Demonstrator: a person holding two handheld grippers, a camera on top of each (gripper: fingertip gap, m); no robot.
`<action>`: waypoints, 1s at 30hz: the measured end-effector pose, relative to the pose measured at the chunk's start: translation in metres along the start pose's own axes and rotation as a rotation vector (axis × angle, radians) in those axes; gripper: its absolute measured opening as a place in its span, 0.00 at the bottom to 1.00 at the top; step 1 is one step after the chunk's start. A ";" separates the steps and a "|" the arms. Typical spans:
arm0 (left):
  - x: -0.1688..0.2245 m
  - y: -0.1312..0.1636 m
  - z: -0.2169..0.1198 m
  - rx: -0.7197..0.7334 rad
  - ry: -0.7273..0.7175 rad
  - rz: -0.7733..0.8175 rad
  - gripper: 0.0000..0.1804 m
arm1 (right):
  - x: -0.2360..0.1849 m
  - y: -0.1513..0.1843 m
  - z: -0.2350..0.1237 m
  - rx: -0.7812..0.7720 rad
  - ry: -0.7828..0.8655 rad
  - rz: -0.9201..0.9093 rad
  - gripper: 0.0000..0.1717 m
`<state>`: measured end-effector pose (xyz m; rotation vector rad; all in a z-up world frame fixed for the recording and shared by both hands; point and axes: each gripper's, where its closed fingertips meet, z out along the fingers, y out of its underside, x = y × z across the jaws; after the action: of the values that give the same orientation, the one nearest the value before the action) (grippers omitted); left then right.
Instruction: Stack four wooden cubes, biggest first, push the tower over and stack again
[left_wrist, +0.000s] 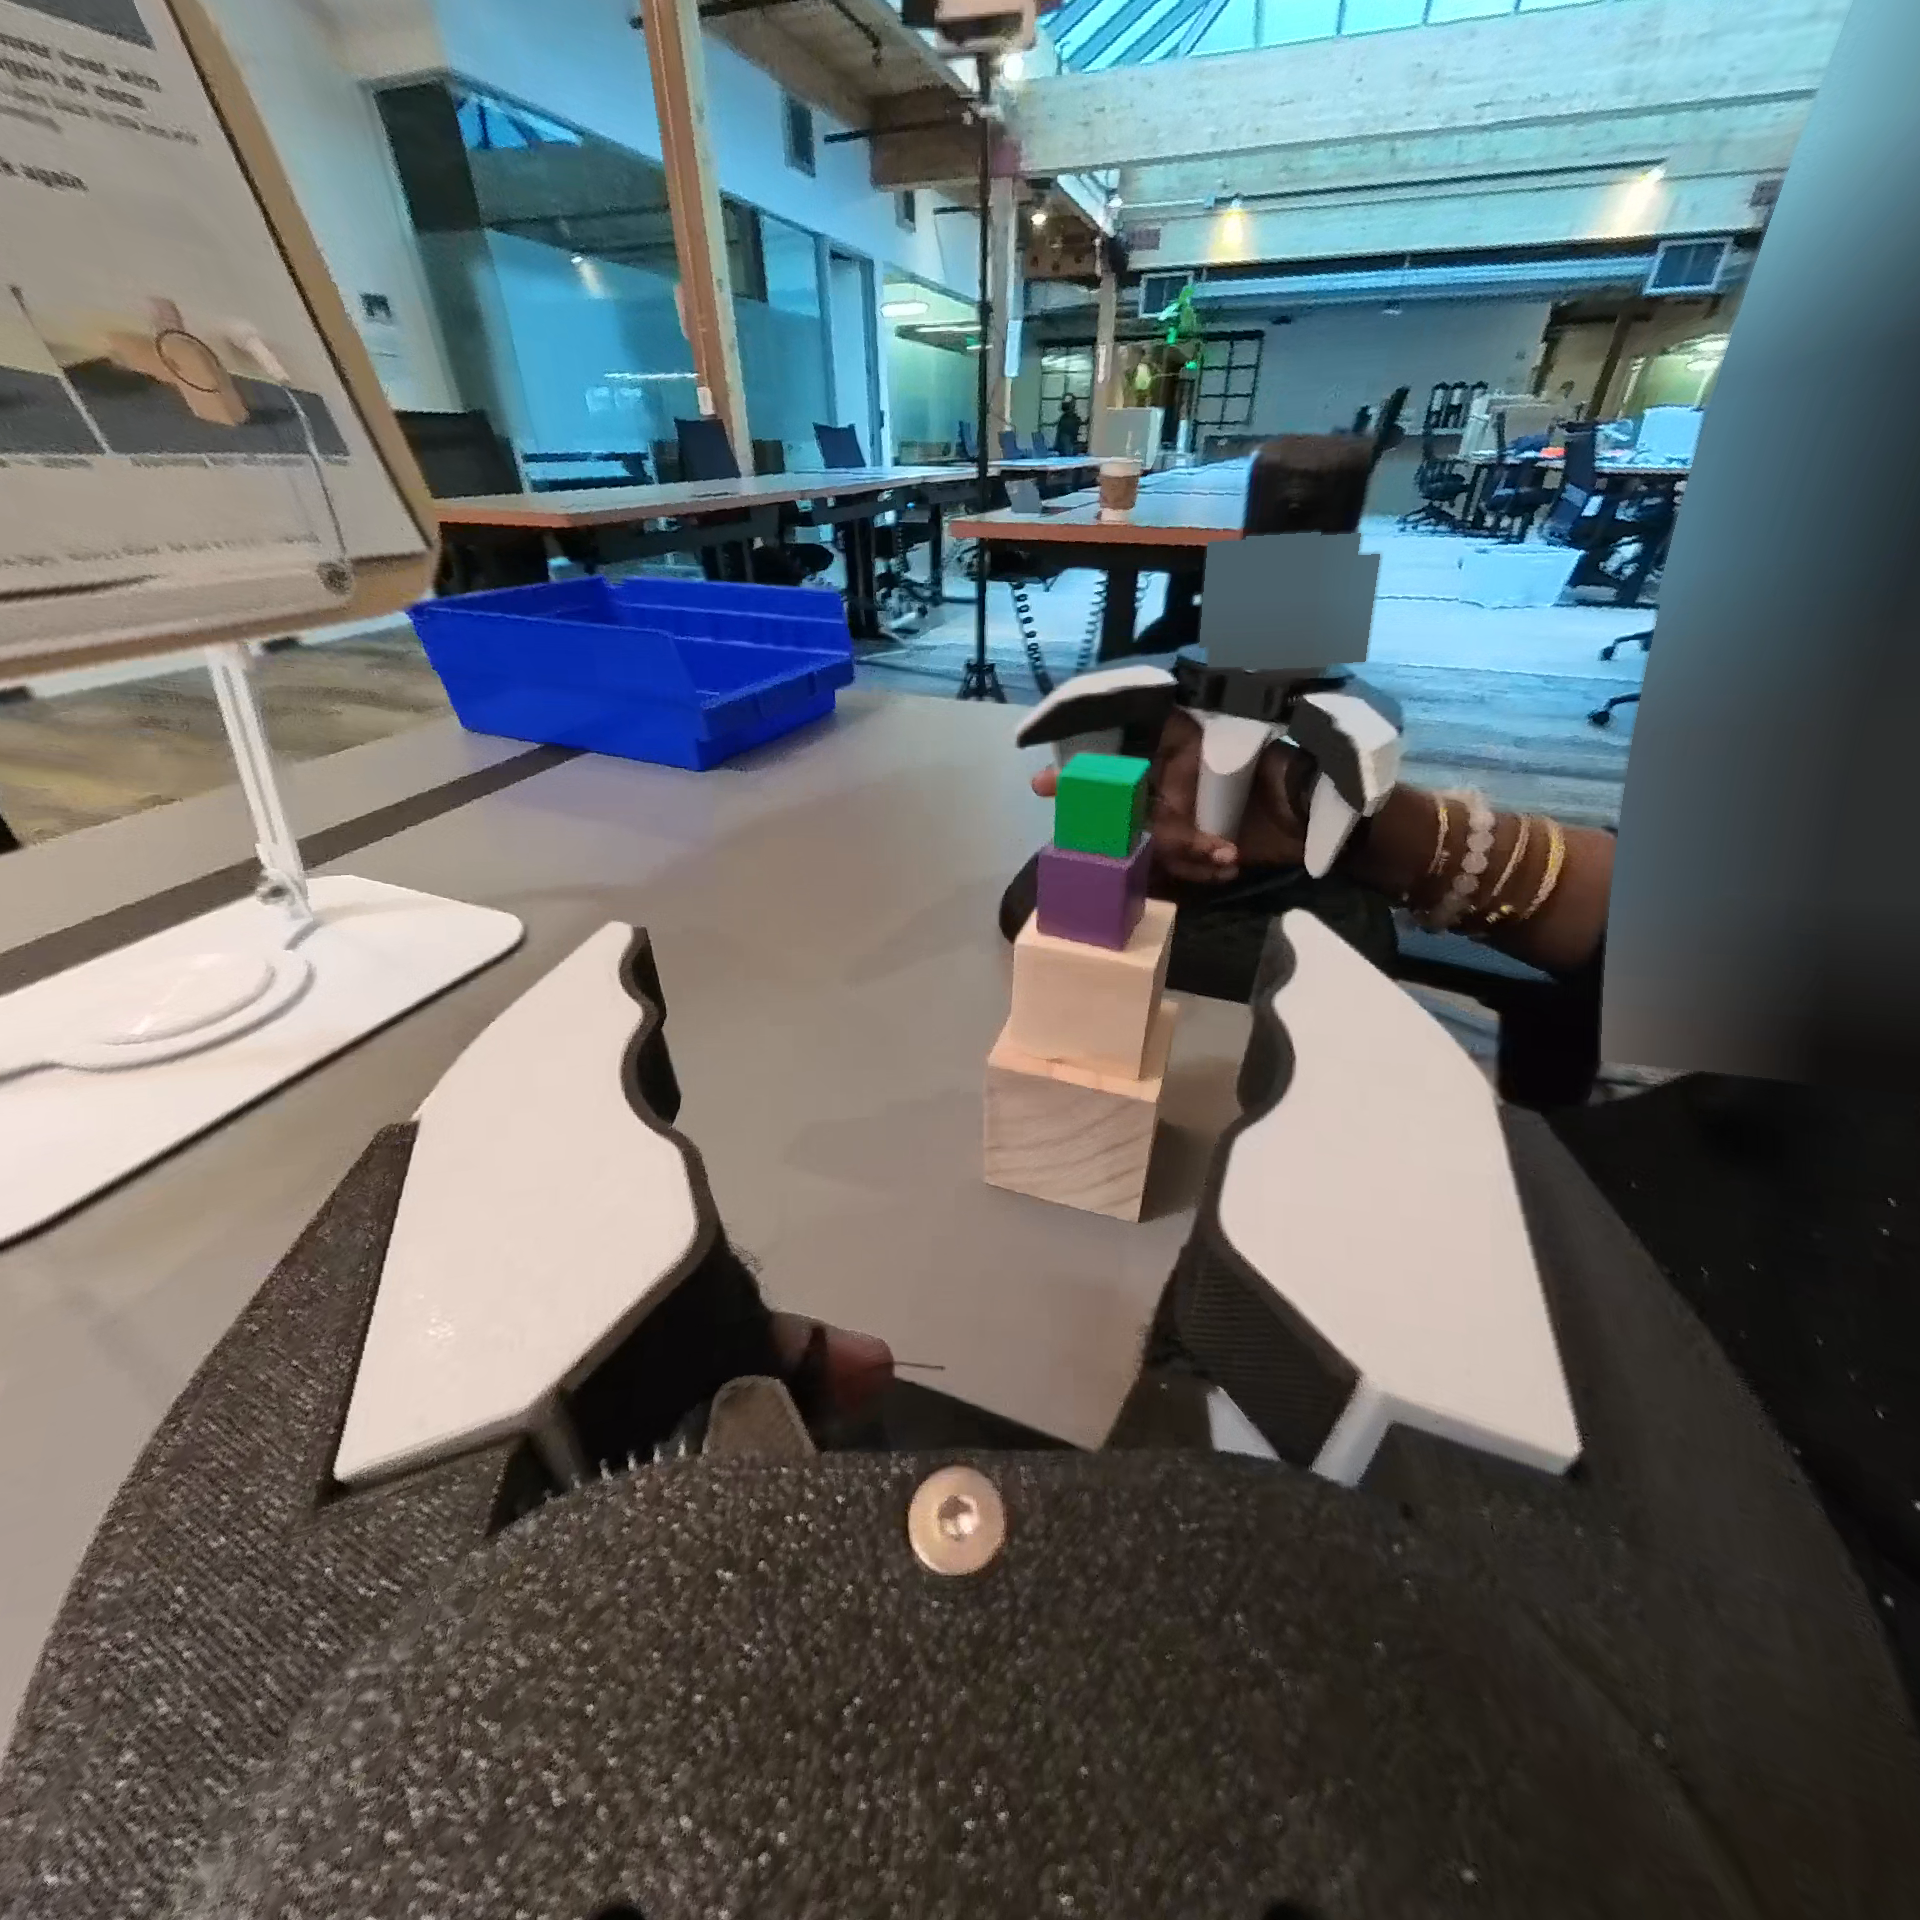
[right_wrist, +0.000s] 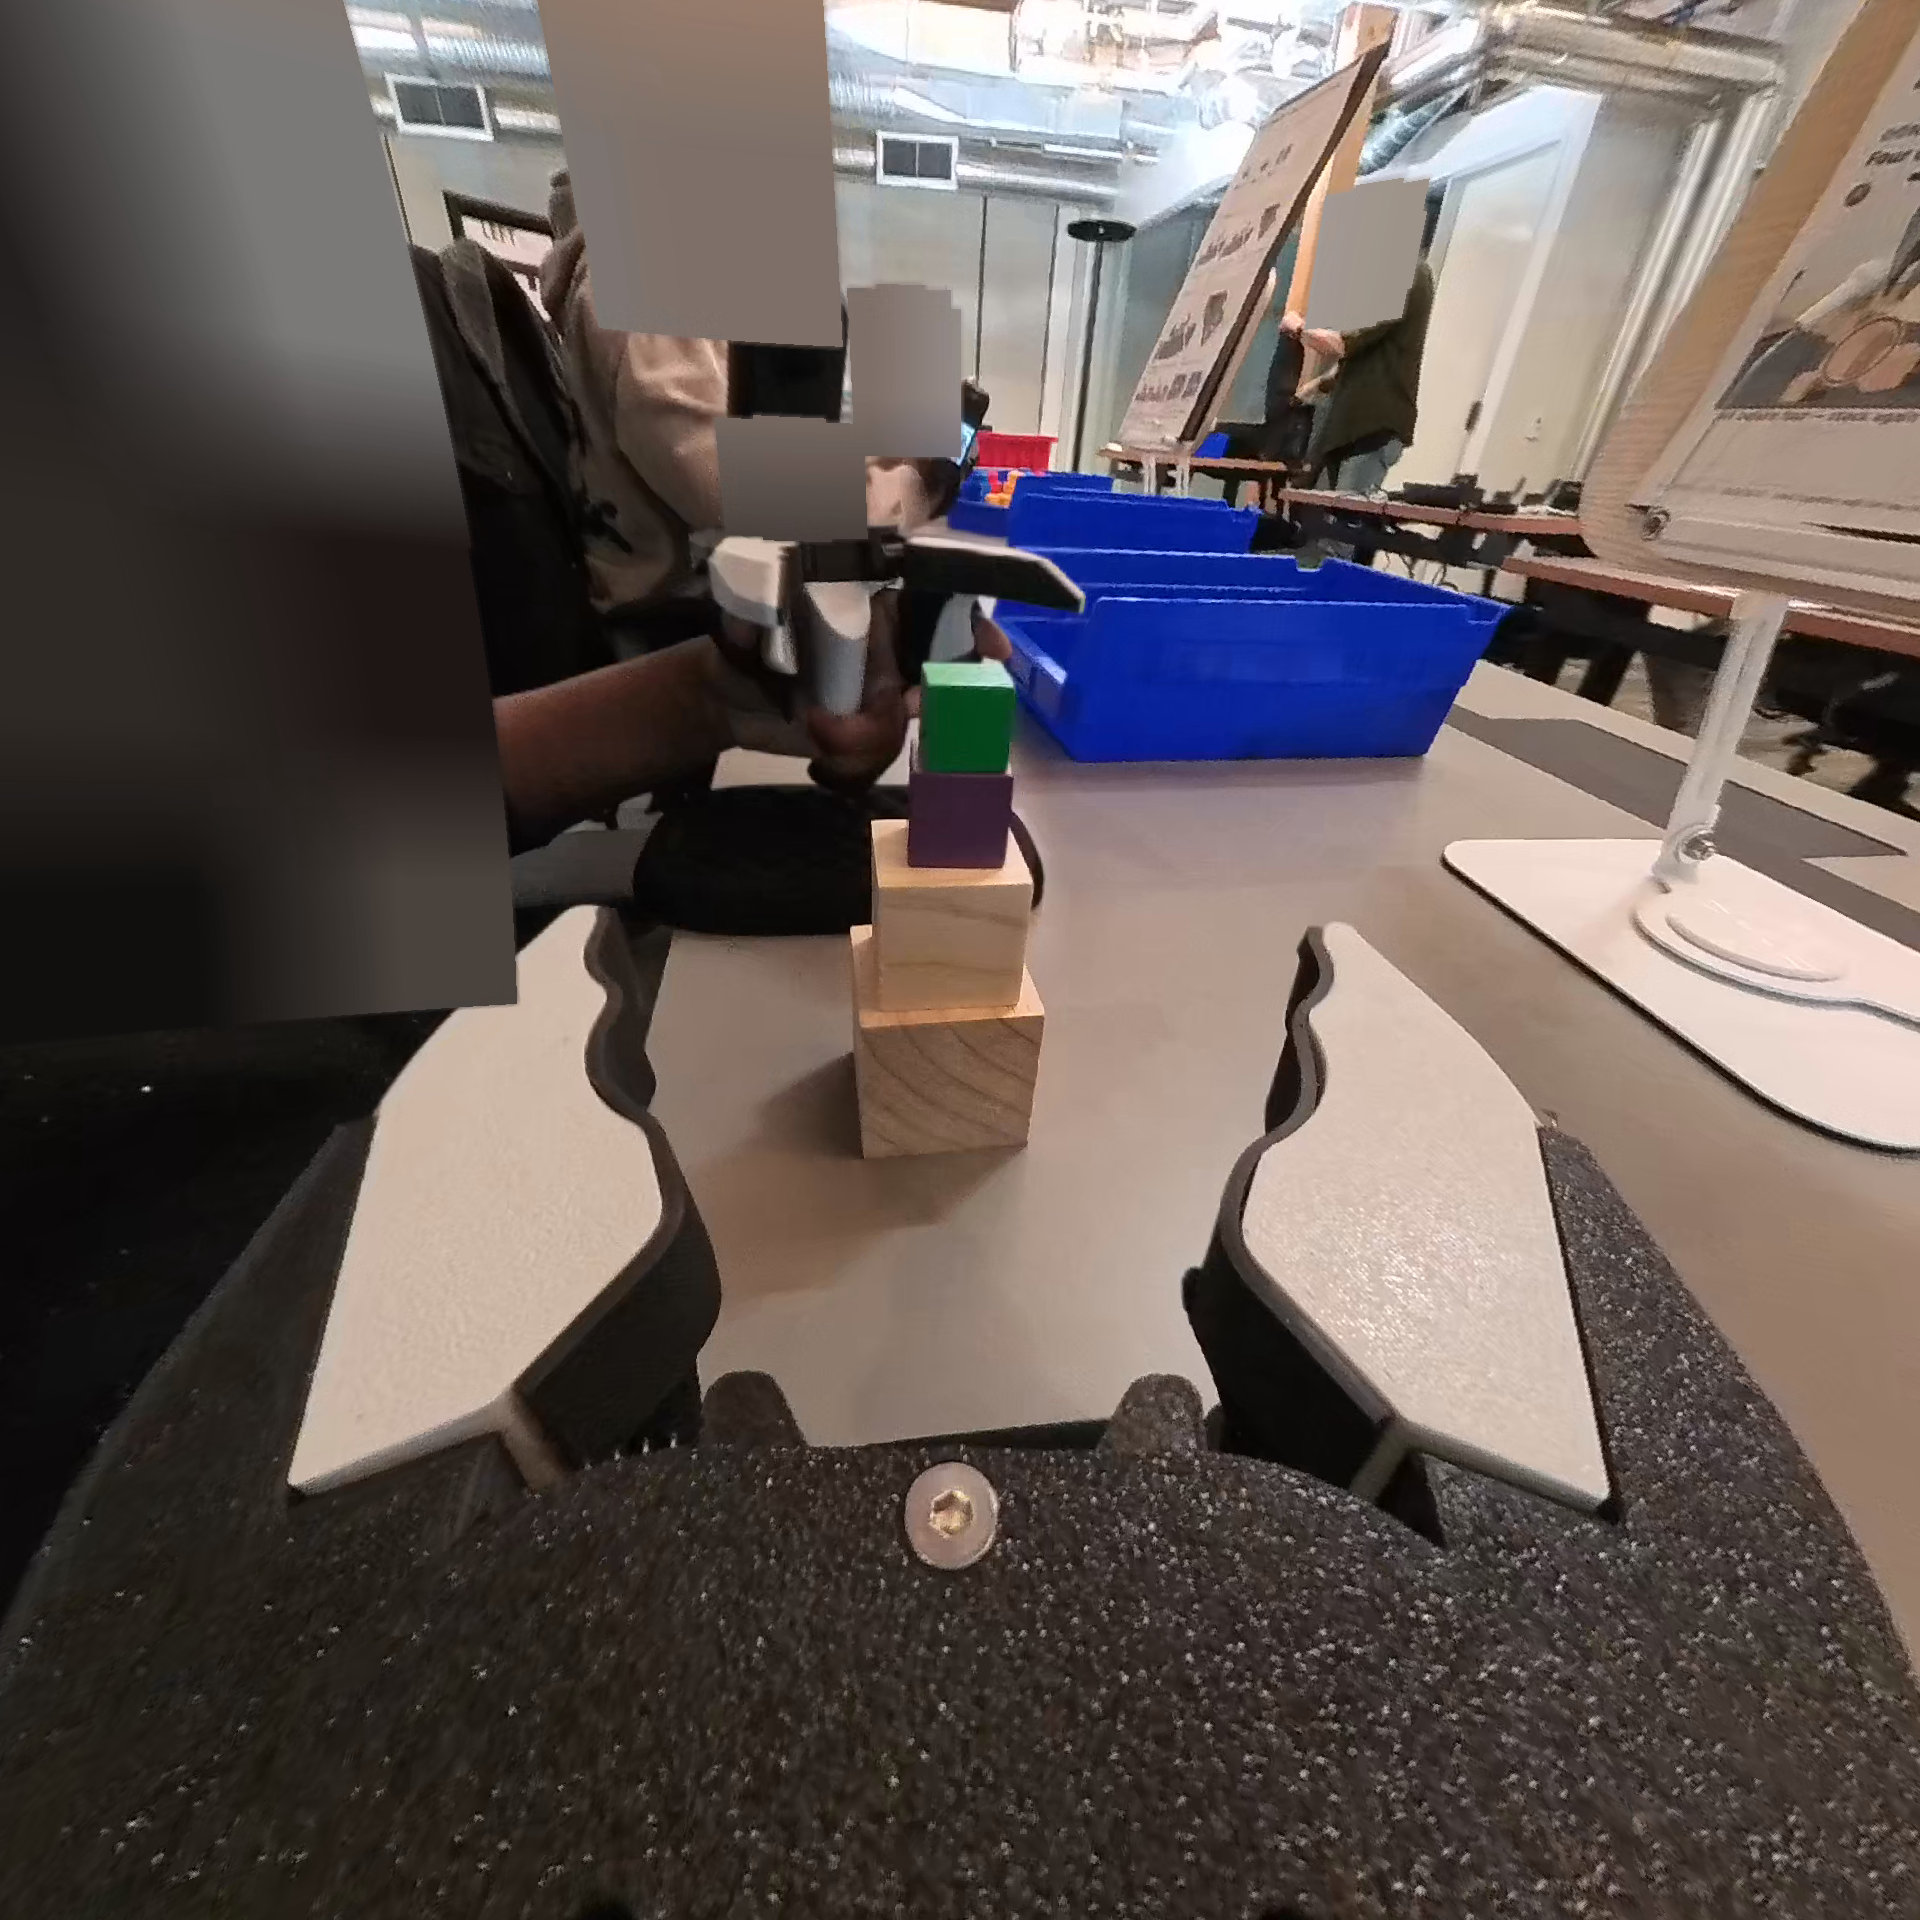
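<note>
A tower of blocks stands on the grey table (left_wrist: 810, 935): a large wooden cube (left_wrist: 1070, 1138) at the bottom, a smaller wooden cube (left_wrist: 1086, 997), a purple cube (left_wrist: 1091, 894) and a green cube (left_wrist: 1101, 816) on top. My left gripper (left_wrist: 961, 945) is open and empty, and the tower stands close to its right finger (left_wrist: 1351, 1091) without touching it. My right gripper (right_wrist: 966, 940) is open and empty too. The tower (right_wrist: 945, 1081) stands between its wide-spread fingers with a gap on each side. The two grippers face each other across the tower; each shows behind it in the other's view (left_wrist: 1216, 748) (right_wrist: 894, 592).
A blue bin (left_wrist: 644, 675) (right_wrist: 1247, 665) sits on the table beyond the tower. A sign on a clear stand with a white base (left_wrist: 208, 987) (right_wrist: 1714, 935) stands to one side. A hand with bracelets (left_wrist: 1475, 862) holds the right gripper. More blue bins and people are farther back.
</note>
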<state>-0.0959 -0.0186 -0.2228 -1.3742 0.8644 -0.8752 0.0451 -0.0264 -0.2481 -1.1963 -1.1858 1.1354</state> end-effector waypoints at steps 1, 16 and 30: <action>0.000 -0.004 0.001 -0.013 -0.013 0.009 0.59 | 0.000 -0.001 -0.001 0.007 0.000 0.003 0.68; 0.033 0.041 0.039 -0.444 -0.057 0.108 0.46 | 0.000 0.001 0.001 -0.003 0.013 -0.024 0.63; 0.044 0.072 0.042 -0.616 -0.039 0.078 0.00 | 0.000 0.001 0.001 -0.005 0.021 -0.032 0.62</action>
<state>-0.0383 -0.0392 -0.2940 -1.8610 1.2085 -0.5329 0.0440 -0.0264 -0.2494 -1.1866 -1.1888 1.0933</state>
